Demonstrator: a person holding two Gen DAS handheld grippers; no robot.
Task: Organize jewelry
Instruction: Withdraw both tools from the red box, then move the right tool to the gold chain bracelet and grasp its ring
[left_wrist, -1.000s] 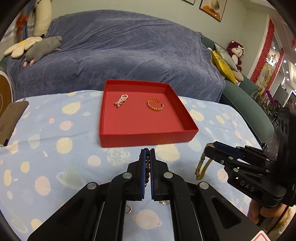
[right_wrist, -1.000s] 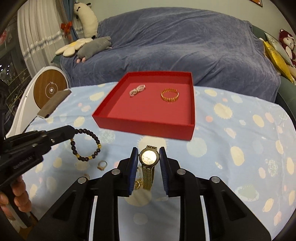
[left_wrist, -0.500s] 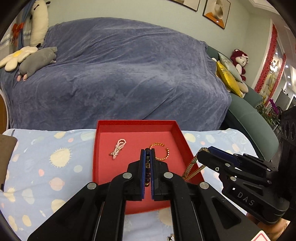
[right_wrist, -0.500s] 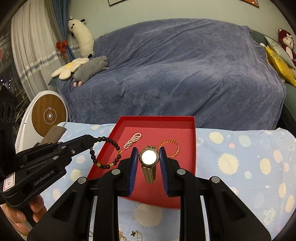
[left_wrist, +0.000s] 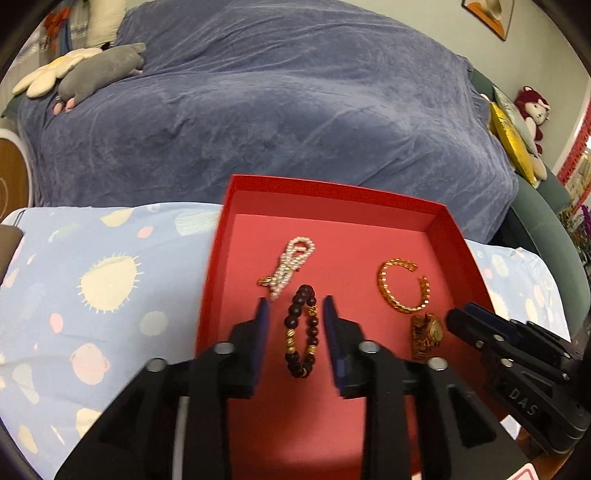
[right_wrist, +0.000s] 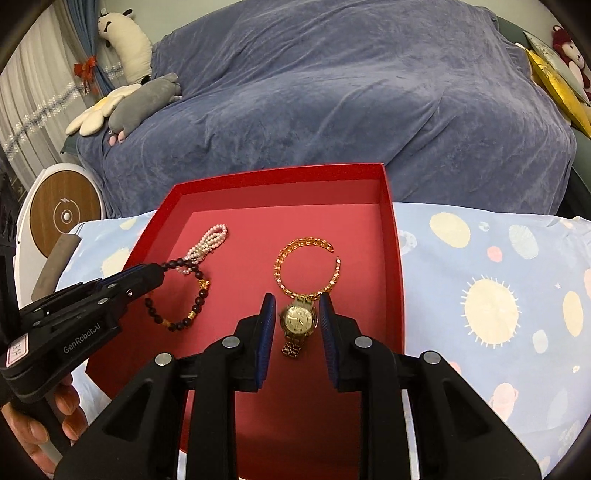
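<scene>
A red tray (left_wrist: 458, 236) (right_wrist: 393, 236) sits on the table's far side. In it lie a pearl bracelet (left_wrist: 291, 264) (right_wrist: 207, 243) and an open gold bangle (left_wrist: 402, 284) (right_wrist: 306, 266). My left gripper (left_wrist: 297, 310) (right_wrist: 159, 275) is open over the tray, and a dark bead bracelet (left_wrist: 301, 336) (right_wrist: 181, 291) lies between its fingers on the tray floor. My right gripper (right_wrist: 297, 306) (left_wrist: 452, 317) is open, with a gold watch (right_wrist: 299, 321) (left_wrist: 426, 334) lying between its fingers in the tray, just below the bangle.
The table wears a light blue cloth with sun and planet prints (left_wrist: 103, 284) (right_wrist: 491, 306). A sofa under a blue-grey cover (left_wrist: 277, 103) stands behind, with plush toys (left_wrist: 92, 70) on its left. A round wooden-faced object (right_wrist: 64, 214) stands at the left.
Both grippers moved forward and down over the tray and opened. The bead bracelet and the watch, held before, now lie on the tray floor.
</scene>
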